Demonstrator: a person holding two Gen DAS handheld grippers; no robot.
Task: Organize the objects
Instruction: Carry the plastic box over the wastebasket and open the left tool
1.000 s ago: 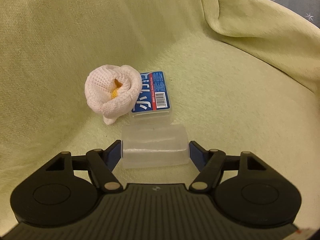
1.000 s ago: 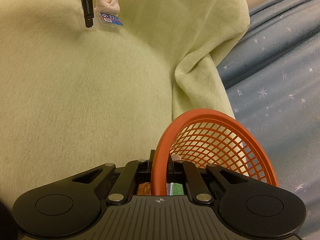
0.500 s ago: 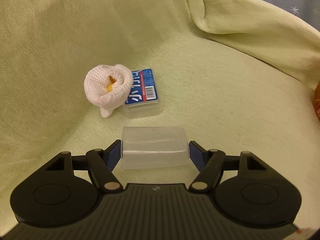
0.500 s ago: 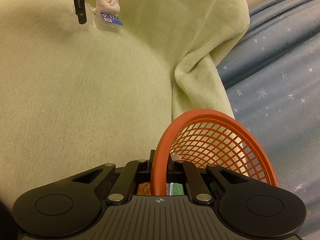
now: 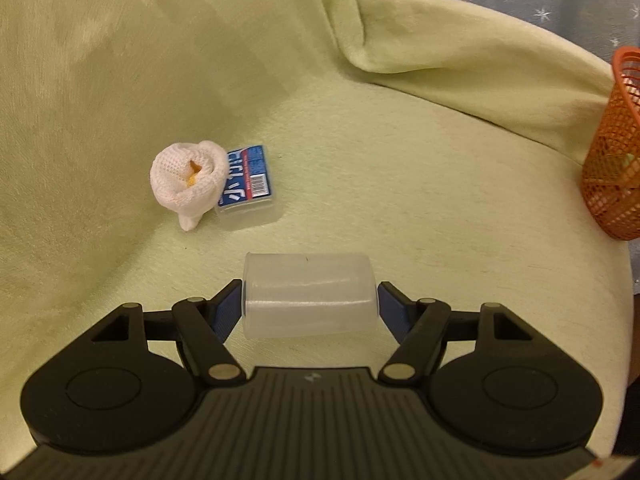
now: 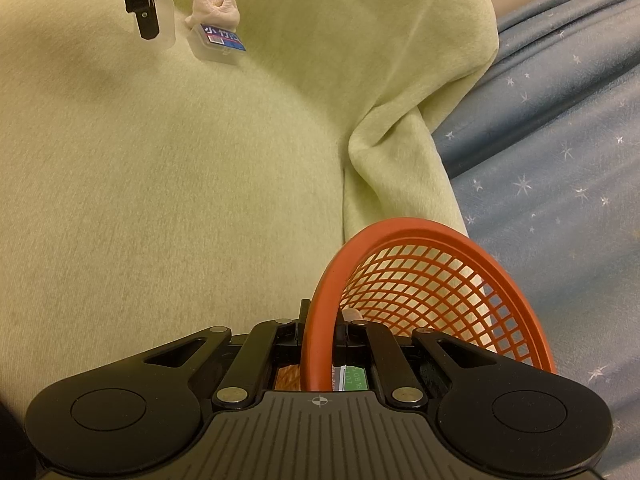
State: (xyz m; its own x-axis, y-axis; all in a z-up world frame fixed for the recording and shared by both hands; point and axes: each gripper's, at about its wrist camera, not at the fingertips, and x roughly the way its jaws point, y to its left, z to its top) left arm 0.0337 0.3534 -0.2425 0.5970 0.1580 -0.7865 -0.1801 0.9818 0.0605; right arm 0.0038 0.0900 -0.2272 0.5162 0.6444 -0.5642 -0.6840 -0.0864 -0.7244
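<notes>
Left gripper (image 5: pixel 310 300) clamped on a clear plastic cup (image 5: pixel 310 296), cup lying sideways between the blue pads, one pad against each end, raised clear of the green blanket (image 5: pixel 400 168). Past the cup, farther from the gripper, a rolled white sock (image 5: pixel 188 182) leaning on a small clear box with a blue label (image 5: pixel 248 188), the two touching, both resting on the blanket, well apart from the cup. Far to the right of the cup, at the blanket's edge, an orange mesh basket (image 5: pixel 614 152).

Right gripper (image 6: pixel 320 336) pinched narrow on the basket's orange rim, one finger outside, one inside. Seen from there, well beyond the basket, near the top left: cup in the left gripper's fingers, box and sock just beside it. To the right of the basket, blue star-patterned cloth (image 6: pixel 560 152).
</notes>
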